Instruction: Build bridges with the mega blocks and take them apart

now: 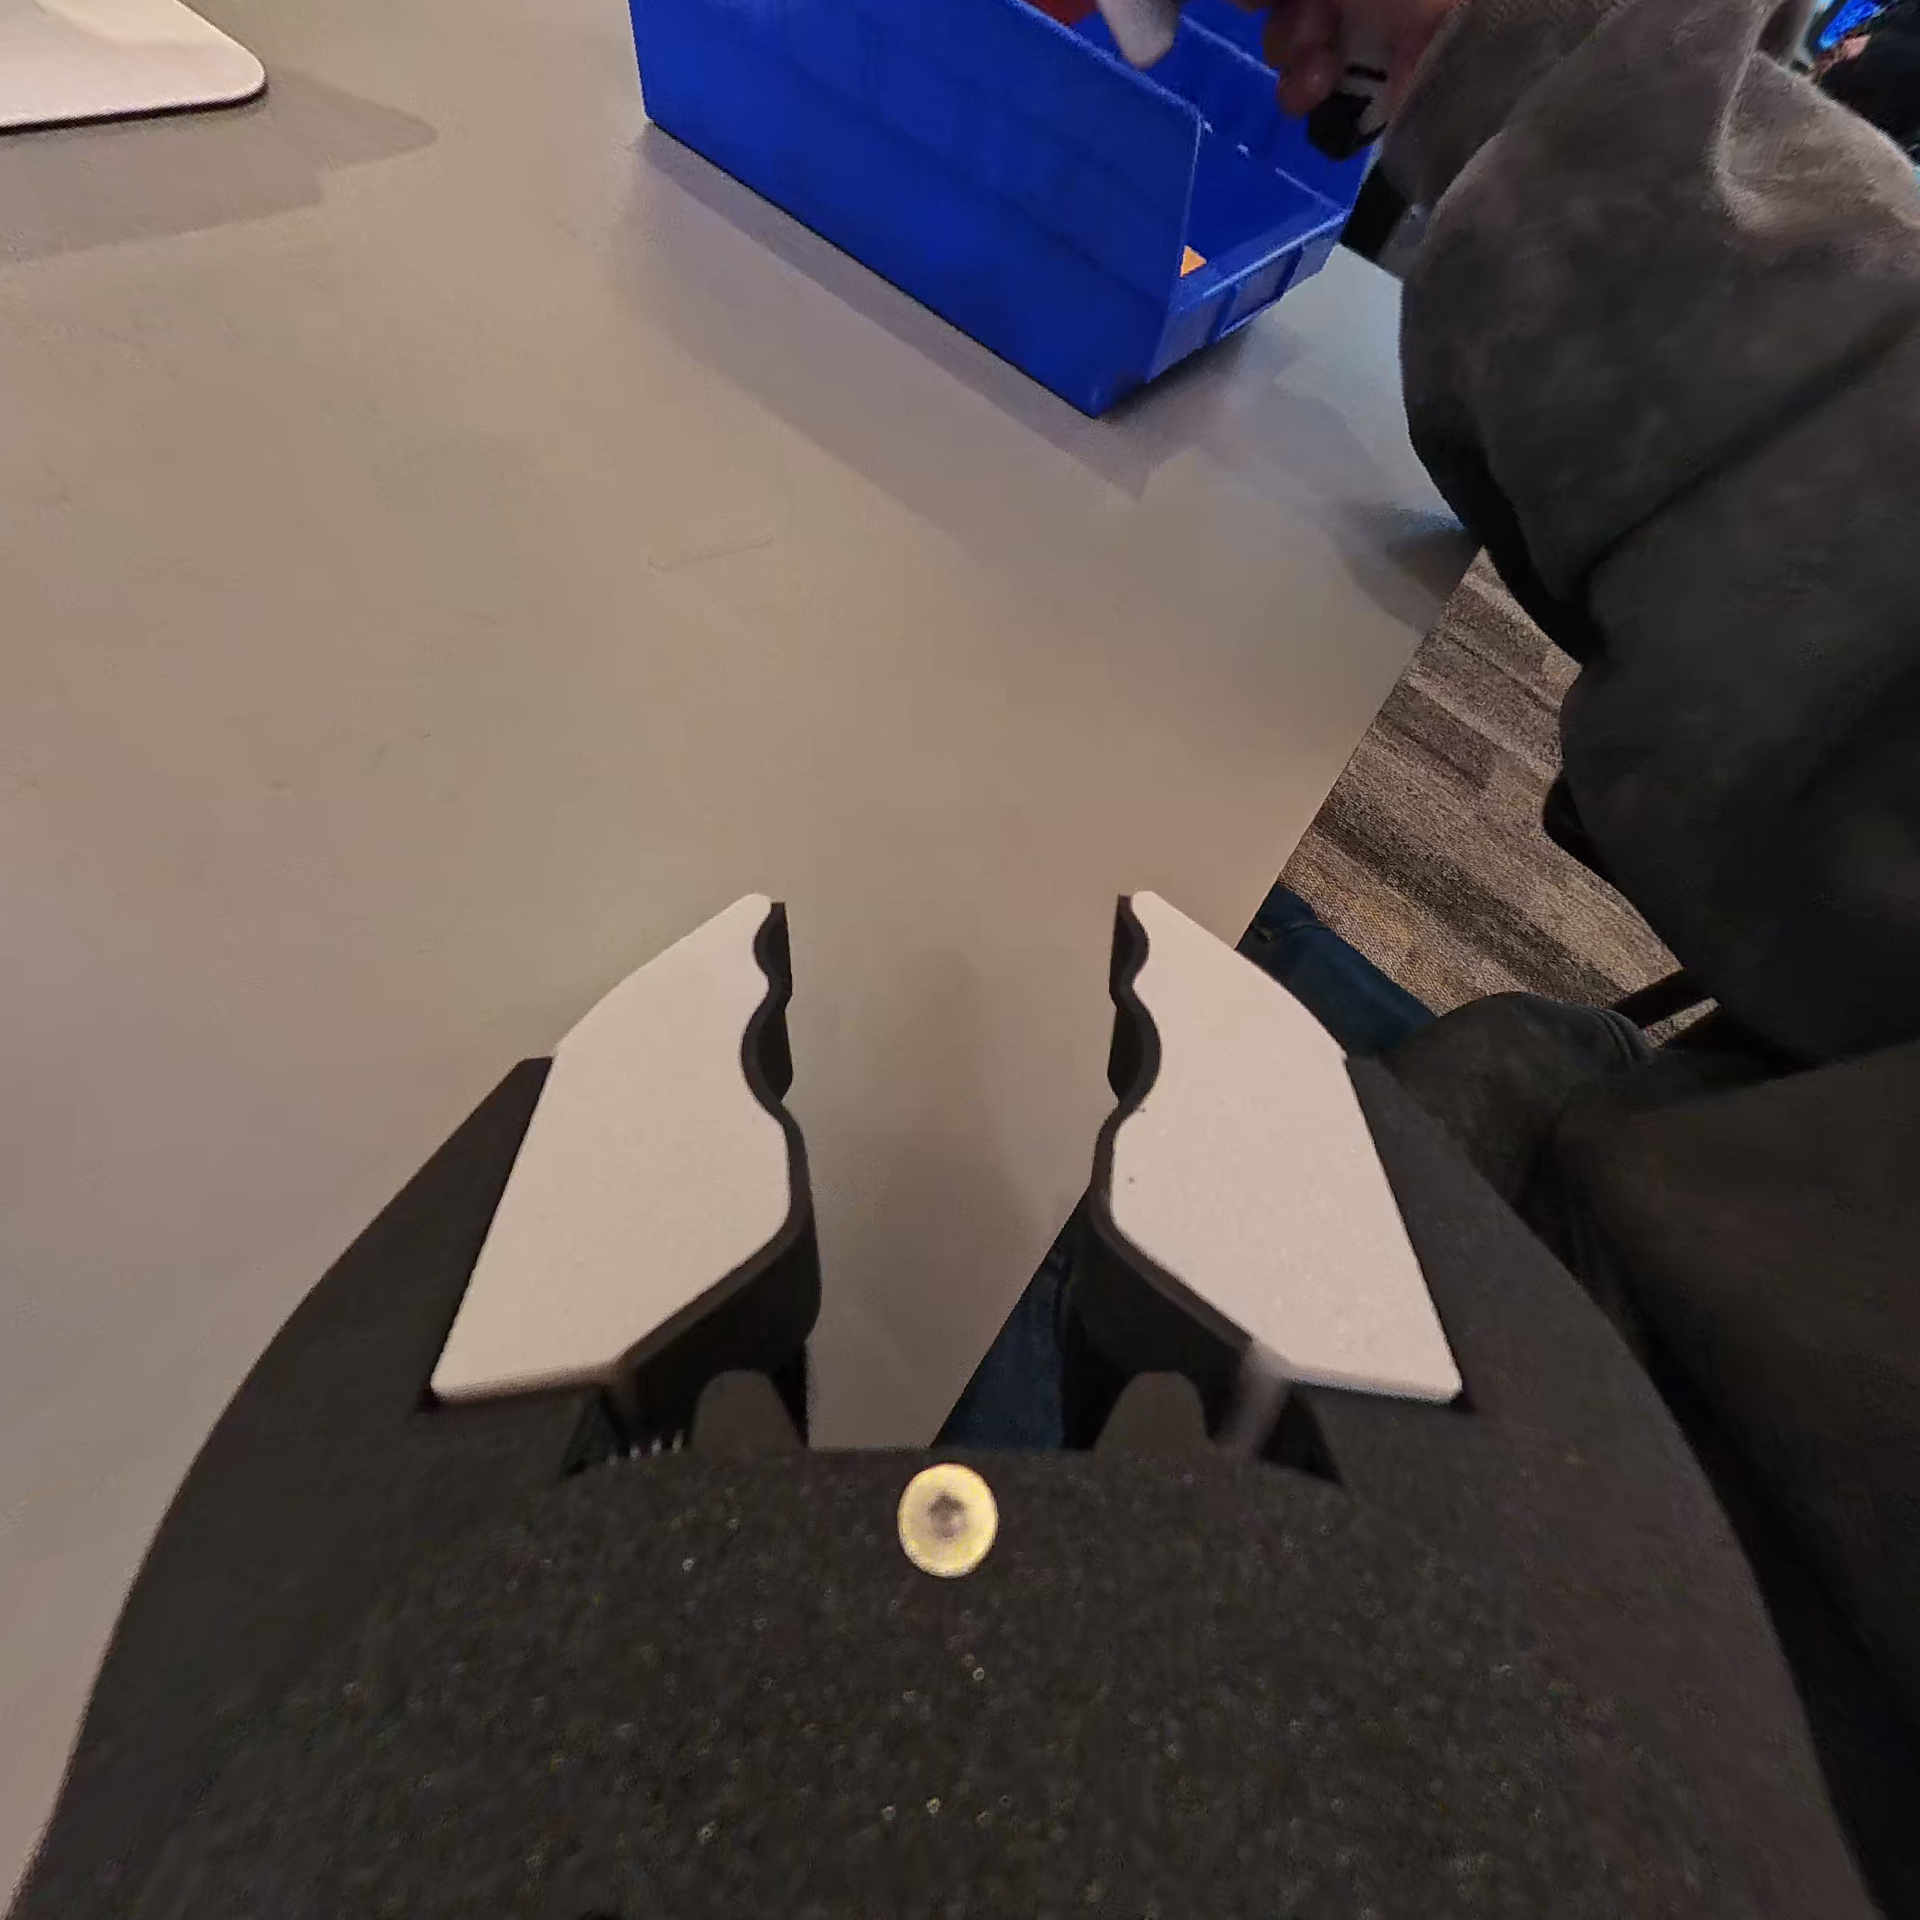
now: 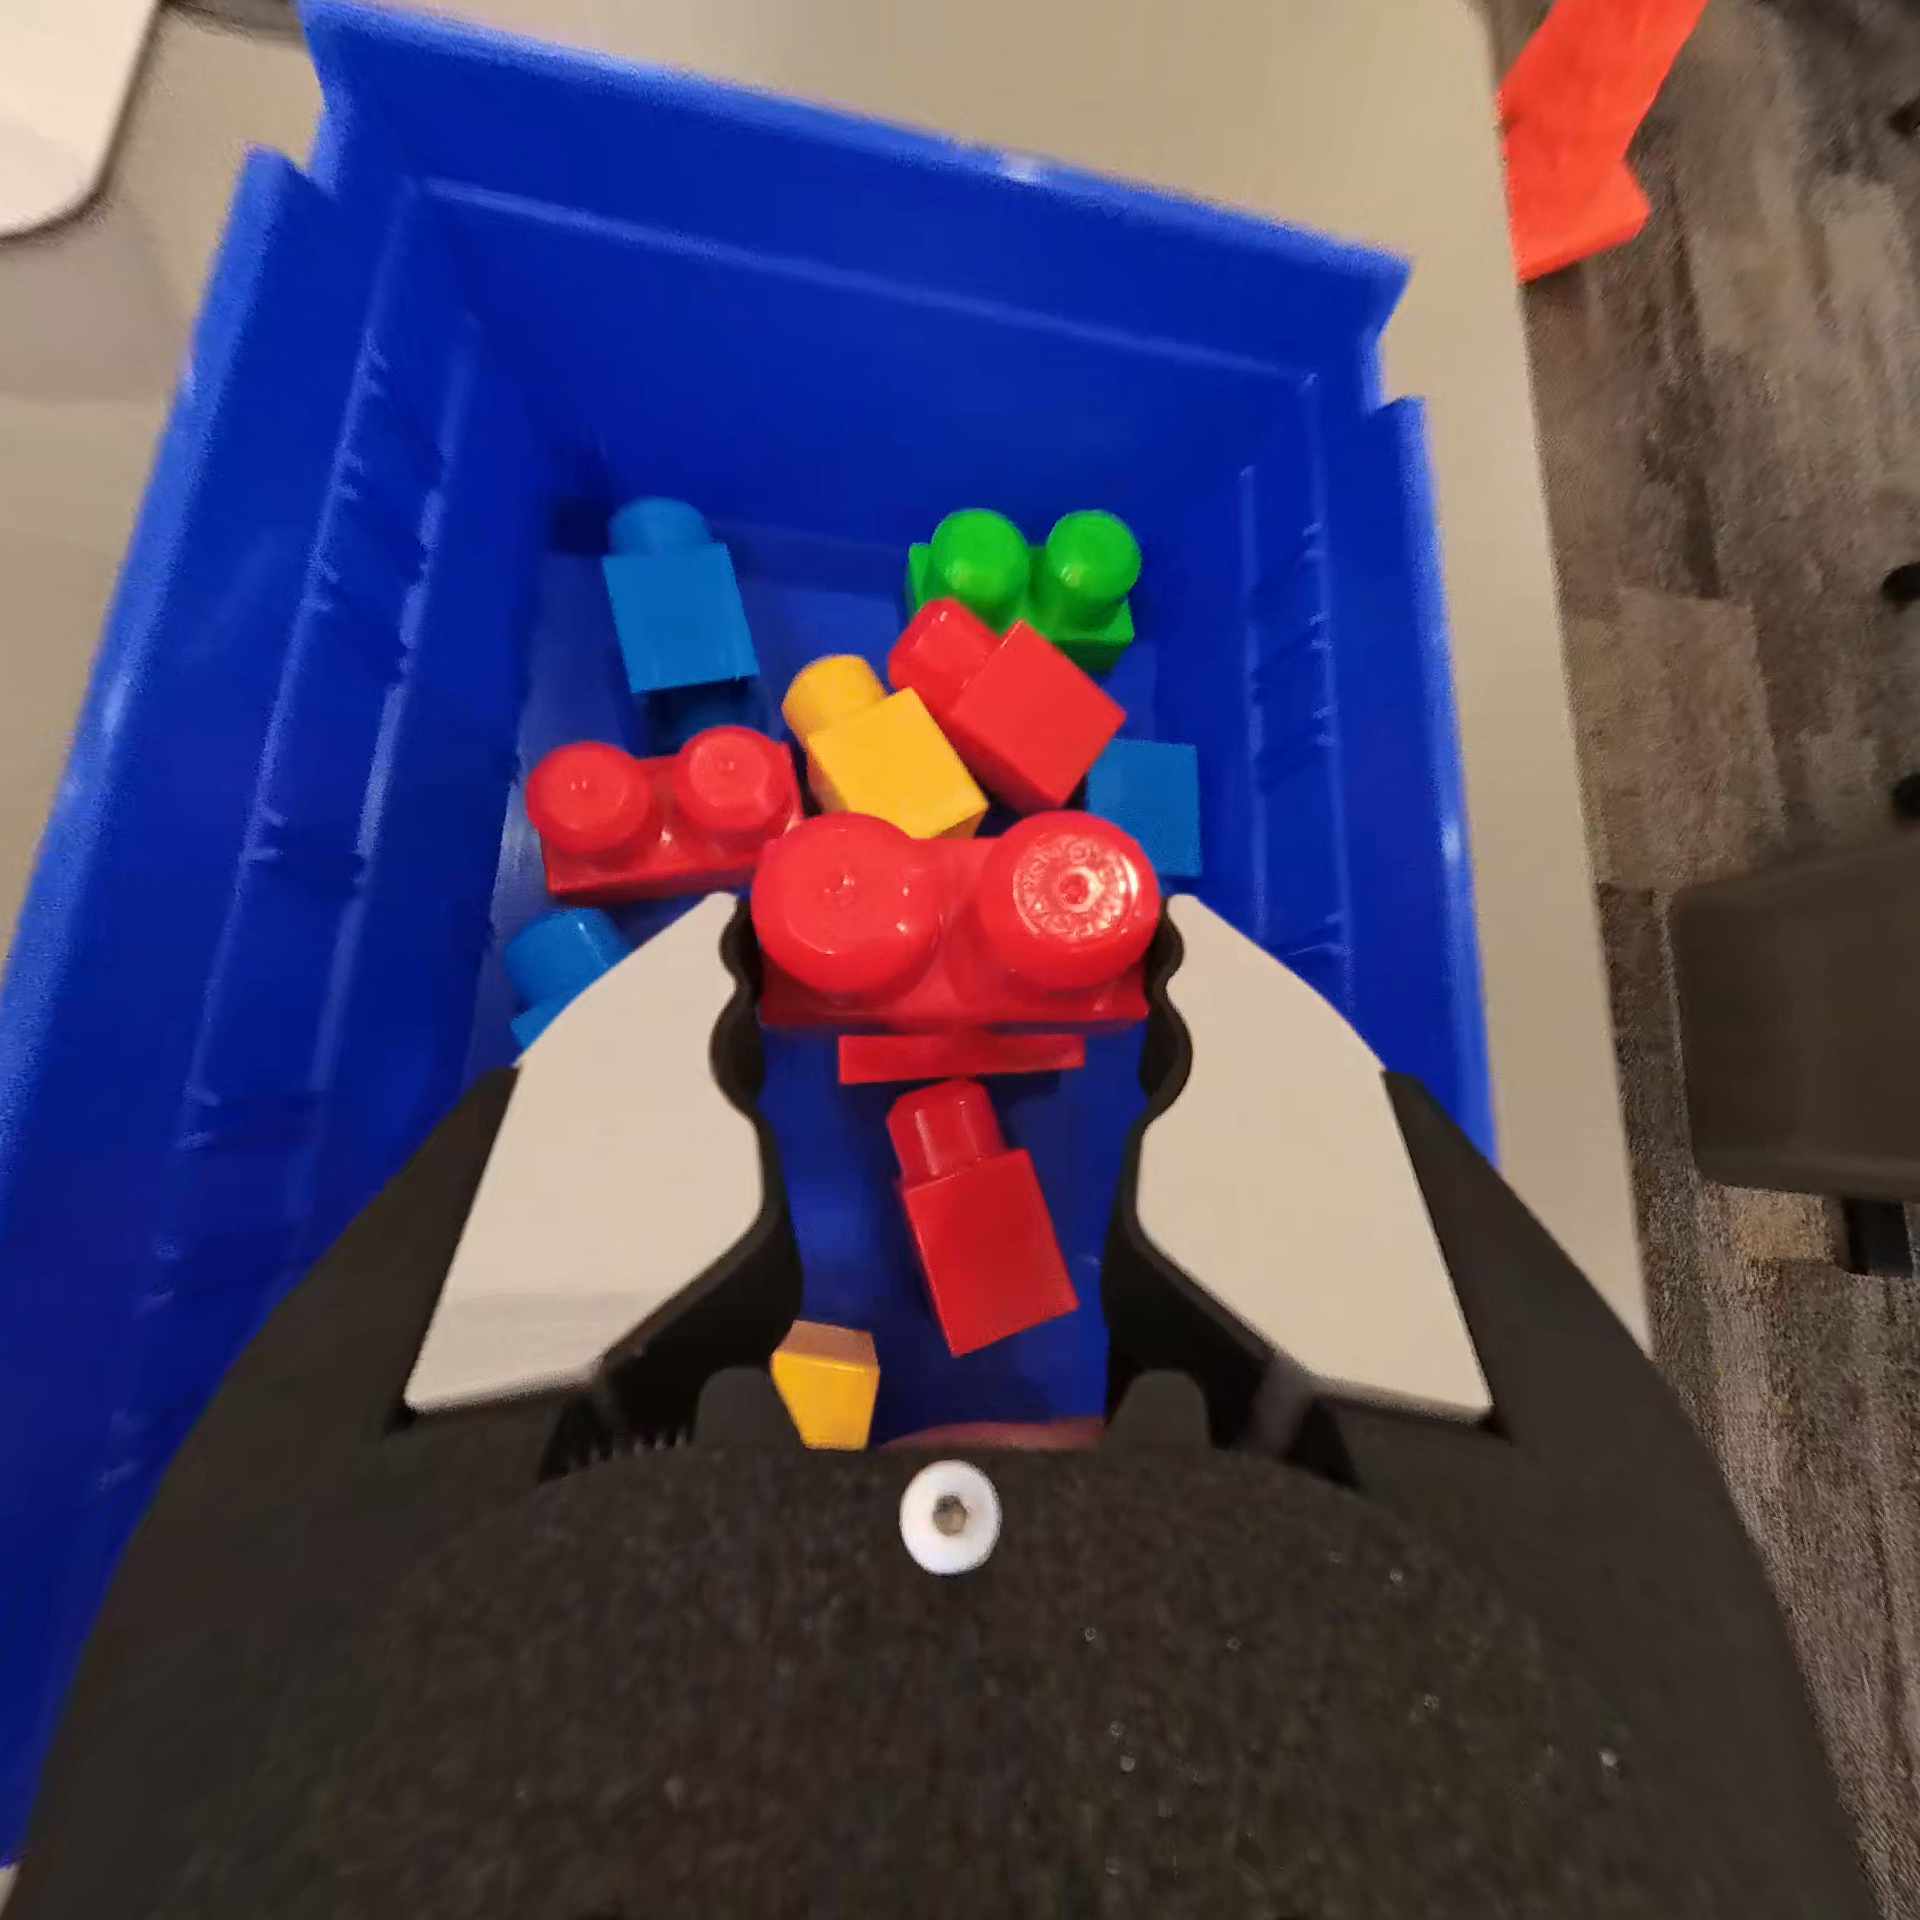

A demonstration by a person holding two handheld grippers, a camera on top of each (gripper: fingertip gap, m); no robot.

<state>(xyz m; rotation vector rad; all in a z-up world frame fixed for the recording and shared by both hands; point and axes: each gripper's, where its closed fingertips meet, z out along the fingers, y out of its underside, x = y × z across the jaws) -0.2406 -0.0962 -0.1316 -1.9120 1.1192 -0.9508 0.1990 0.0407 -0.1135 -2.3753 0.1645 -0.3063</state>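
In the right wrist view my right gripper point(image 2: 951, 935) is shut on a red two-stud block point(image 2: 951, 925), held studs toward the camera above the blue bin point(image 2: 312, 644). In the bin lie several loose blocks: a red two-stud block point(image 2: 665, 821), a yellow block point(image 2: 883, 753), a red block point(image 2: 1013, 696), a green two-stud block point(image 2: 1029, 582), a blue block point(image 2: 675, 613) and a red single-stud block point(image 2: 977, 1216). In the left wrist view my left gripper point(image 1: 951, 914) is open and empty over the bare grey table point(image 1: 520, 623), well short of the blue bin point(image 1: 935, 208).
A person's grey sleeve point(image 1: 1662, 416) reaches over the bin at the right. The table edge point(image 1: 1351, 748) runs diagonally at the right, with carpet beyond. A white flat base point(image 1: 125, 62) lies at the far left. An orange object point(image 2: 1579, 125) sits at the top right. My hands' fingertips stand some 45 cm from each other. From my right tips it is roughly 35 cm to the white flat base point(image 1: 125, 62); from my left, 45 cm.
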